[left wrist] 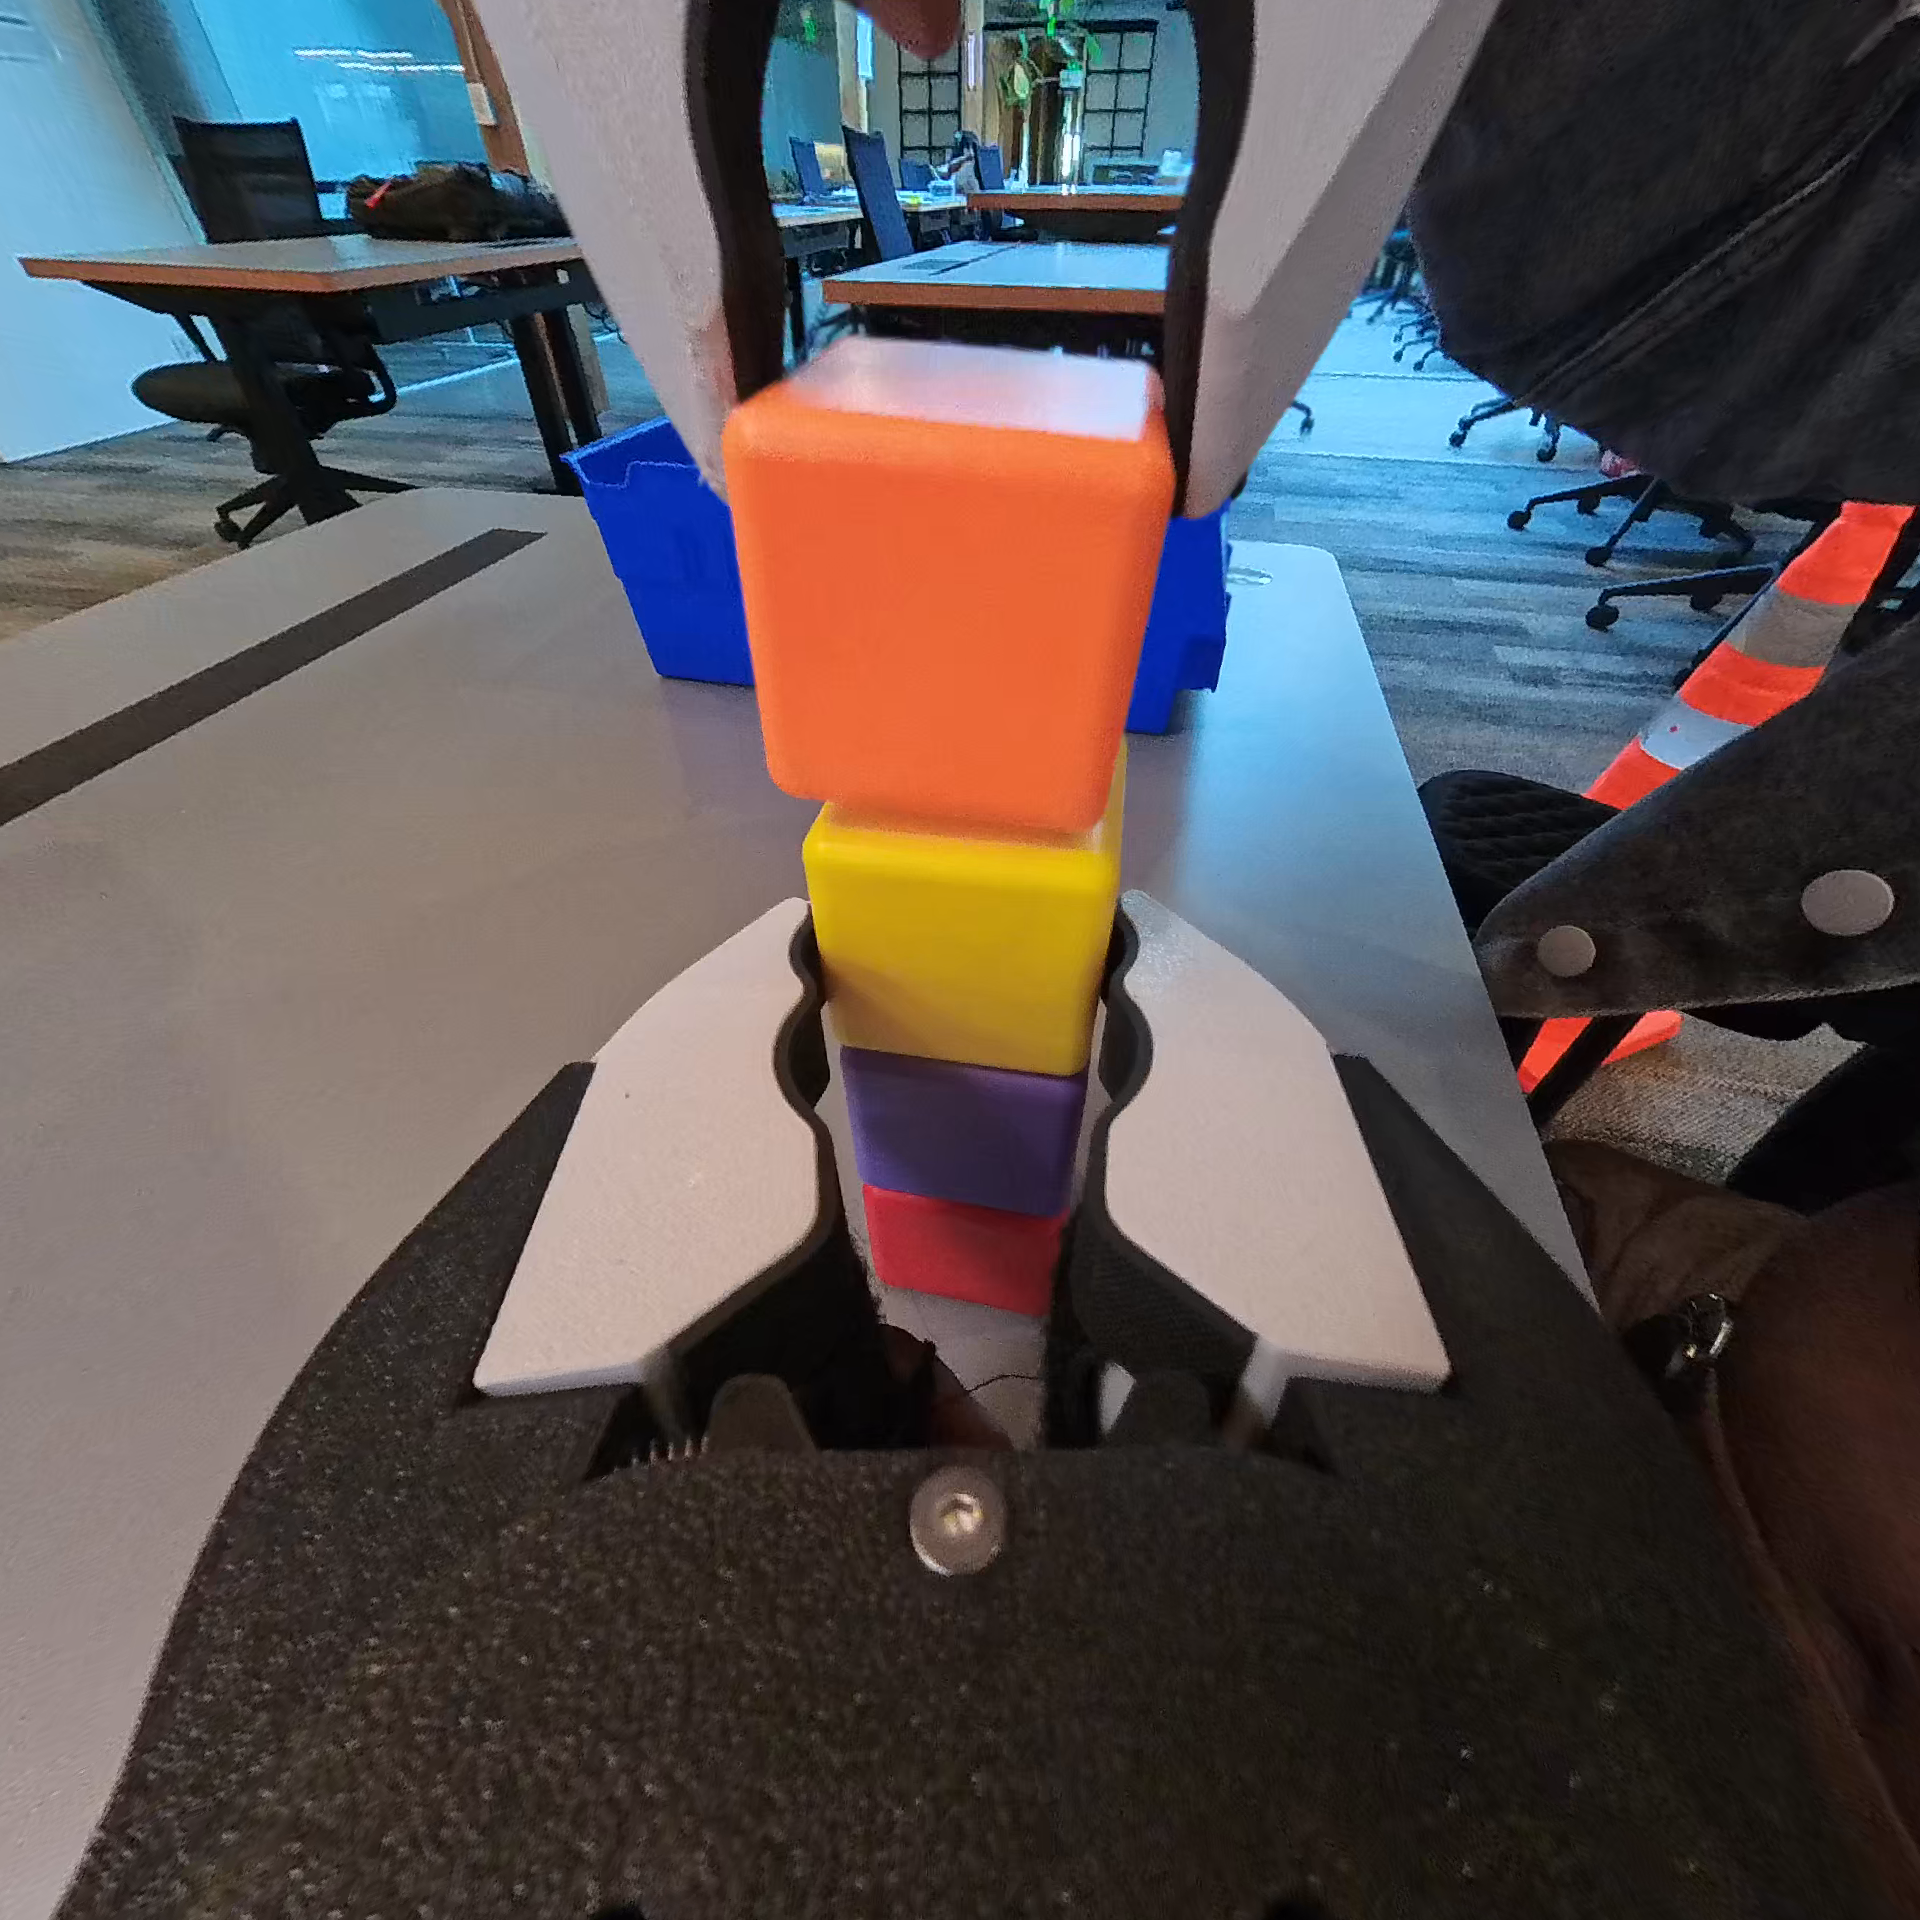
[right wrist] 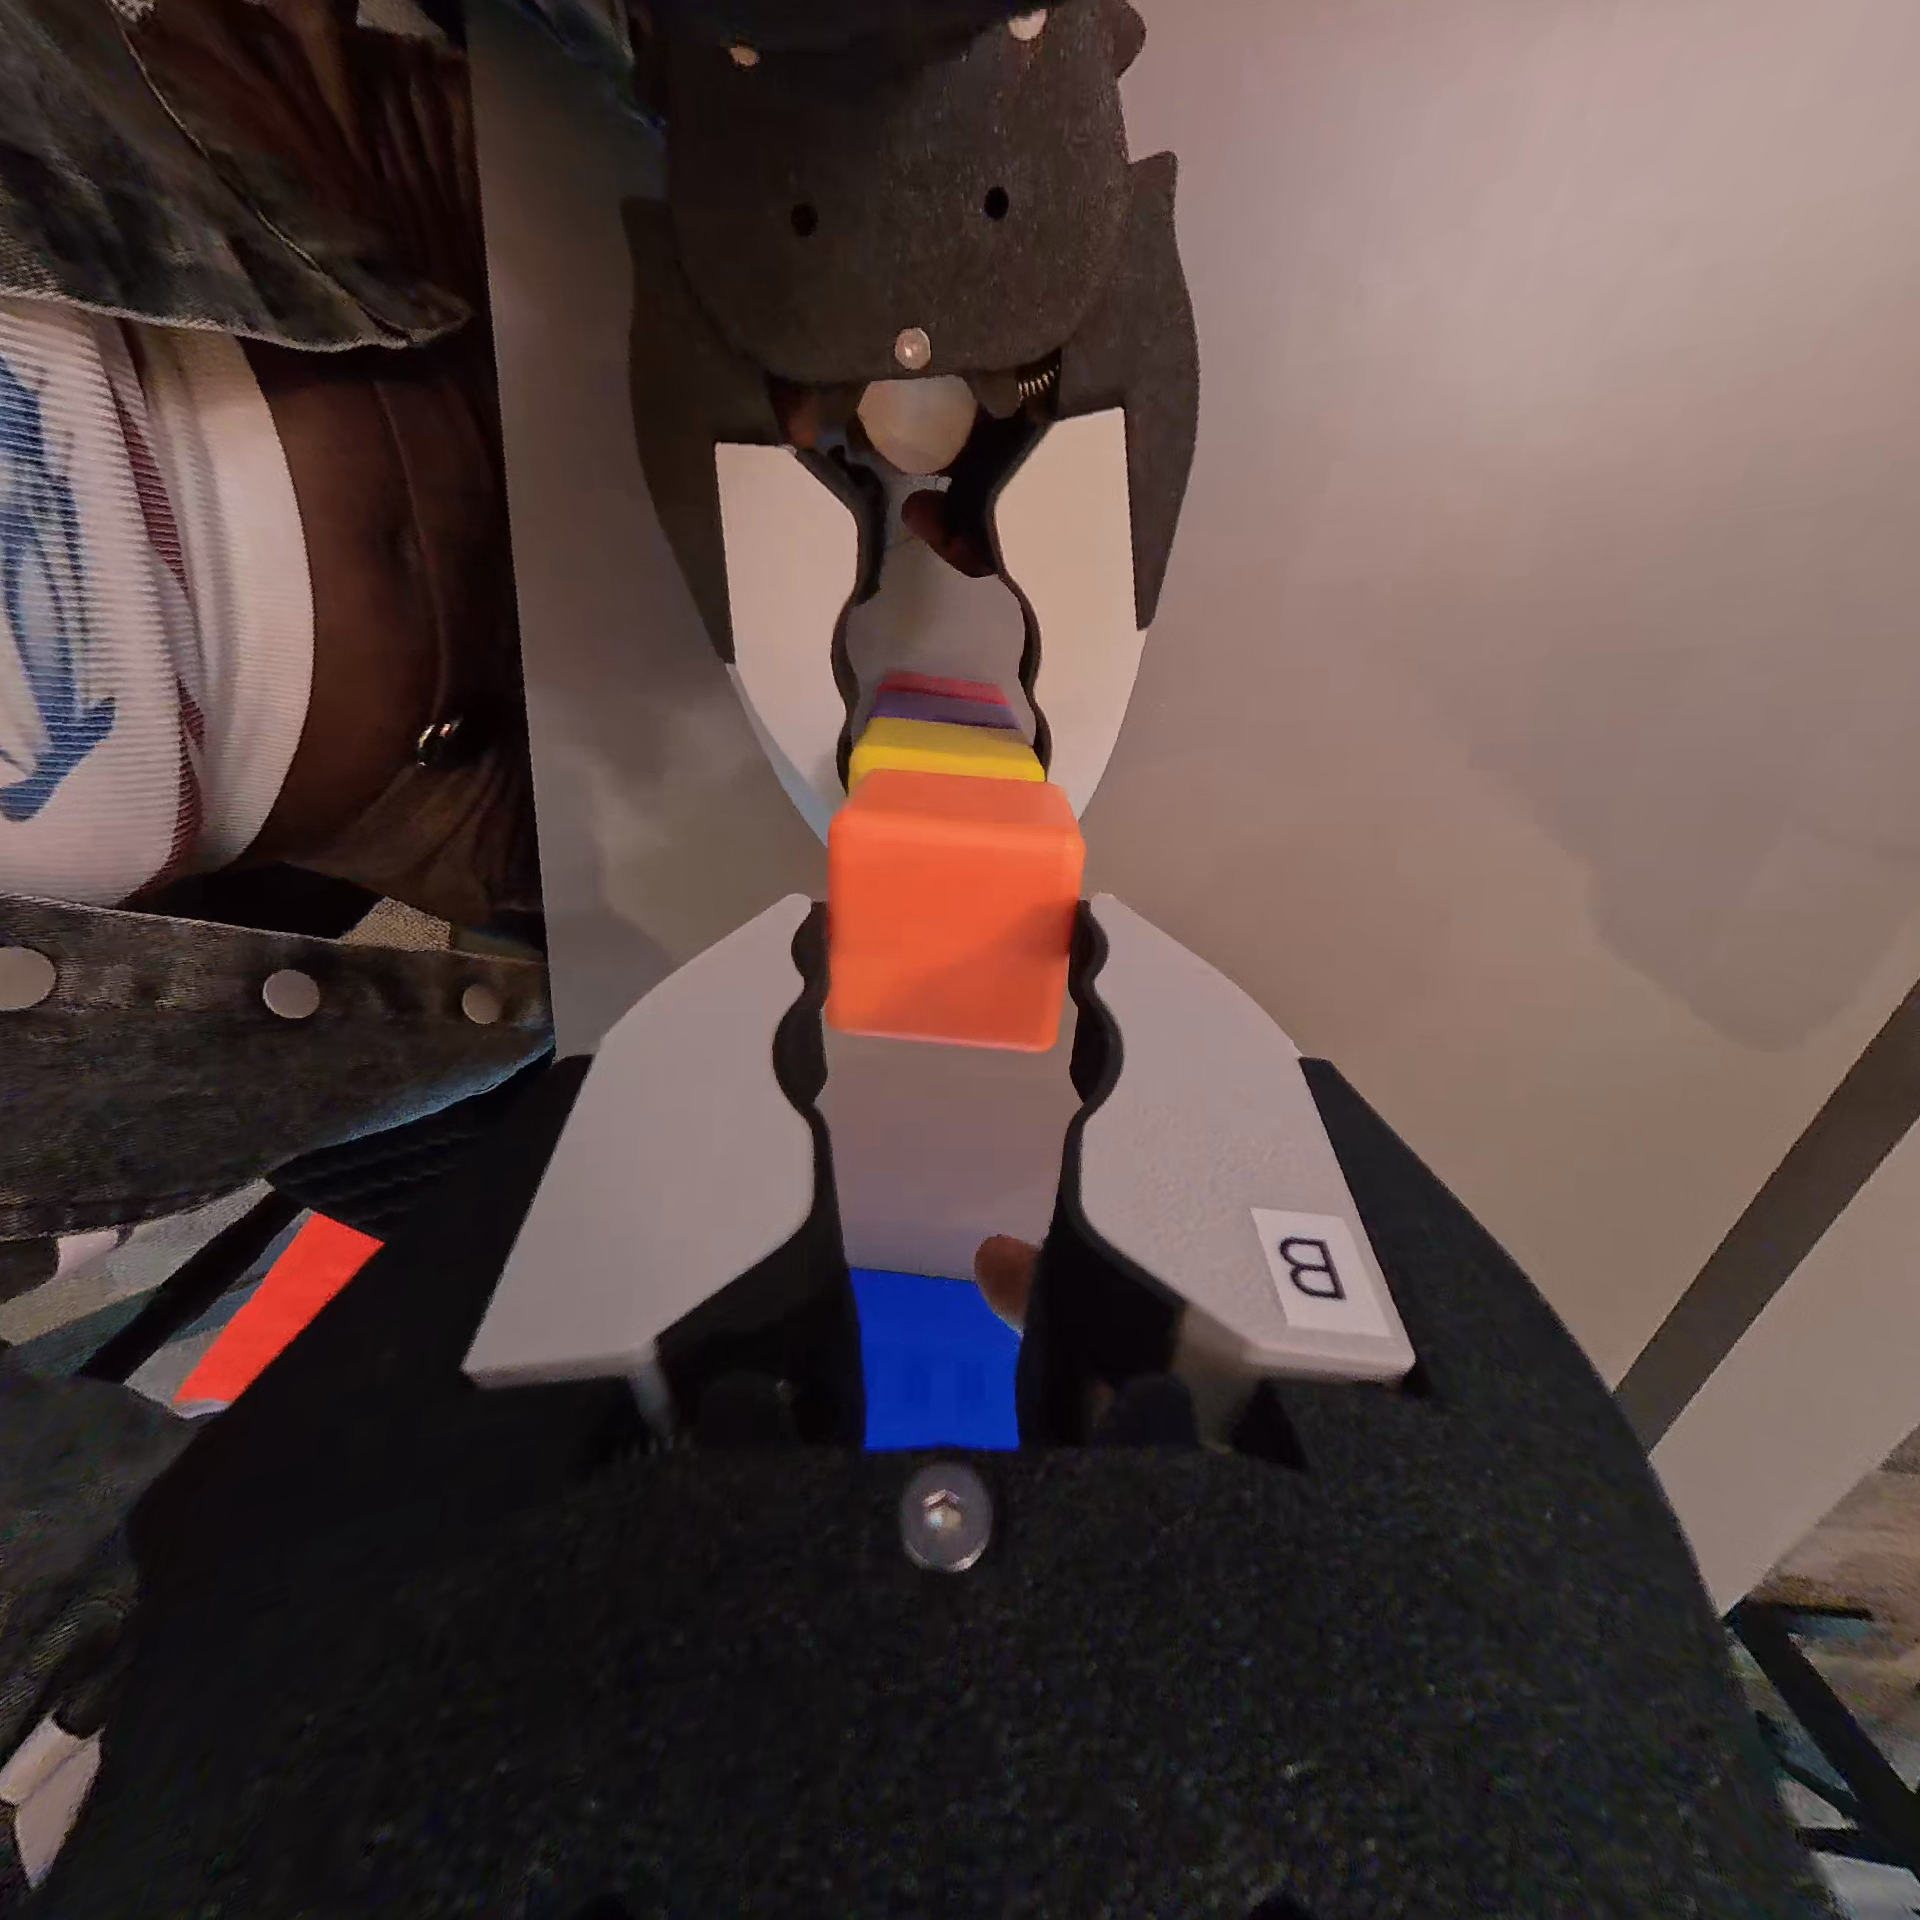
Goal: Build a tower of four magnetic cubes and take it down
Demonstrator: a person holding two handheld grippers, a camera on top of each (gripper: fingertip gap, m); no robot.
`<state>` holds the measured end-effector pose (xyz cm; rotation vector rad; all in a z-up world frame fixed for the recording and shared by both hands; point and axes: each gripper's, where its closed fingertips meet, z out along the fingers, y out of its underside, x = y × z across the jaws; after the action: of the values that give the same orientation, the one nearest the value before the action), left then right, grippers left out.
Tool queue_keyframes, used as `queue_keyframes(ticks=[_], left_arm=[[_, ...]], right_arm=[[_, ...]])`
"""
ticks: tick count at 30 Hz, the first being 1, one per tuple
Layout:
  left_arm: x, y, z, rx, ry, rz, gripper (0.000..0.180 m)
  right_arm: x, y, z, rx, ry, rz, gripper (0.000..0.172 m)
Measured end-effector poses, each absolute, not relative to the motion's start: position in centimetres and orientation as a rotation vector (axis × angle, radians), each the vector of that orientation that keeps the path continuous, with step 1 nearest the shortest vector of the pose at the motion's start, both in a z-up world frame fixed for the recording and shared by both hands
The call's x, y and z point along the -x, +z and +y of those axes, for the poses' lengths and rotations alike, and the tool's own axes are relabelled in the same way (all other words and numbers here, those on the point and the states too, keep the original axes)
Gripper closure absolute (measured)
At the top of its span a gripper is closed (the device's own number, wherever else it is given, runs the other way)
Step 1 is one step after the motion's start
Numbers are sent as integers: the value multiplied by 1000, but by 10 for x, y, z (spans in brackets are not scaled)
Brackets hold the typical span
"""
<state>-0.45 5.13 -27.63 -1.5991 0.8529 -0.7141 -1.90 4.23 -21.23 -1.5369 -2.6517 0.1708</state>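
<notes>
A four-cube tower stood near the edge of a grey table [left wrist: 312, 935], red cube [left wrist: 961, 1252] at the base, then purple cube [left wrist: 961, 1132], yellow cube [left wrist: 956, 935] and orange cube [left wrist: 951, 592] on top. The right gripper [right wrist: 948, 951] came down from above w/ both pads pressed on the orange cube's side faces; the left gripper [left wrist: 961, 982] clamped the yellow cube from the front, steadying the stack. The cubes looked like light, rigid, smooth plastic, prob. slippery, so flat opposite faces seemed the best hold; magnets would likely resist a straight pull. Behind the tower sat a blue bin [left wrist: 665, 561]; beyond it an office w/ desks [left wrist: 312, 265], black chairs [left wrist: 260, 395] and an orange cone [left wrist: 1766, 644] on carpet.
</notes>
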Motion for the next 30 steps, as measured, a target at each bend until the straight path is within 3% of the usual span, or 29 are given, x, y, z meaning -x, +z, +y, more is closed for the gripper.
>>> queue_keyframes(ticks=[1,14,15,18,22,25,30], left_arm=[[4,-276,51,1600,-714,856,131],[4,-276,49,1605,-720,863,131],[5,-277,48,1603,-710,873,127],[14,-271,43,1576,-634,923,91],[35,-226,30,1451,-663,853,66],[50,-189,19,1386,-686,801,52],[56,-167,6,1411,-695,874,47]], right_arm=[[19,-214,41,1533,162,-2662,127],[20,-215,41,1529,237,-2664,127],[21,-213,41,1496,267,-2641,120],[30,-189,37,1339,524,-2411,93],[19,-155,32,1135,872,-1968,67],[-4,-156,31,1064,1014,-1775,57],[-19,-182,36,1089,1145,-1668,46]])
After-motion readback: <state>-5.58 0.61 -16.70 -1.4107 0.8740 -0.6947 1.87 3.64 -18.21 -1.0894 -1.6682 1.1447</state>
